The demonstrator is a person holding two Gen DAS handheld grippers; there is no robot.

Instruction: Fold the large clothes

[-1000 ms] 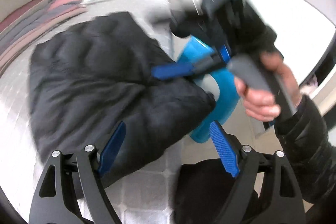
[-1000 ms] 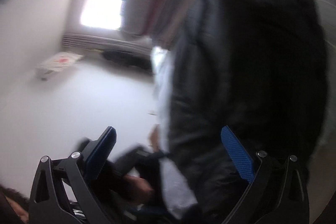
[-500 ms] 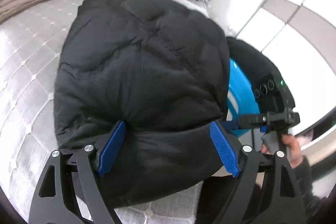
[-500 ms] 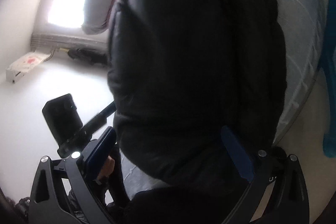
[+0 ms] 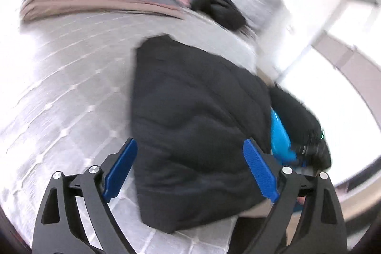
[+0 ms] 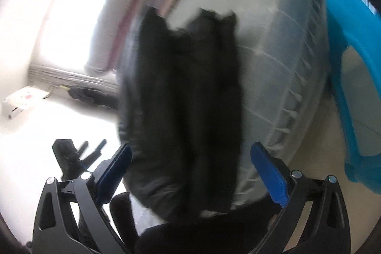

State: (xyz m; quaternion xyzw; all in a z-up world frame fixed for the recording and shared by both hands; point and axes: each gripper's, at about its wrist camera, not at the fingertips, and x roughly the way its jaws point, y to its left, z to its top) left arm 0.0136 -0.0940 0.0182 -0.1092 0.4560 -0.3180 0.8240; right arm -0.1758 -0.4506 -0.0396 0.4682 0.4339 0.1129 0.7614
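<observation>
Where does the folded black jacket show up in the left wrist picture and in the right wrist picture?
Left wrist: the black jacket fills the centre, lying on the grey quilted mattress, reaching down between the open blue fingers.
Right wrist: the black jacket runs as a tall dark band down the middle, blurred.
Shared landmark: the bright blue plastic stool, right of the jacket in both views.
</observation>
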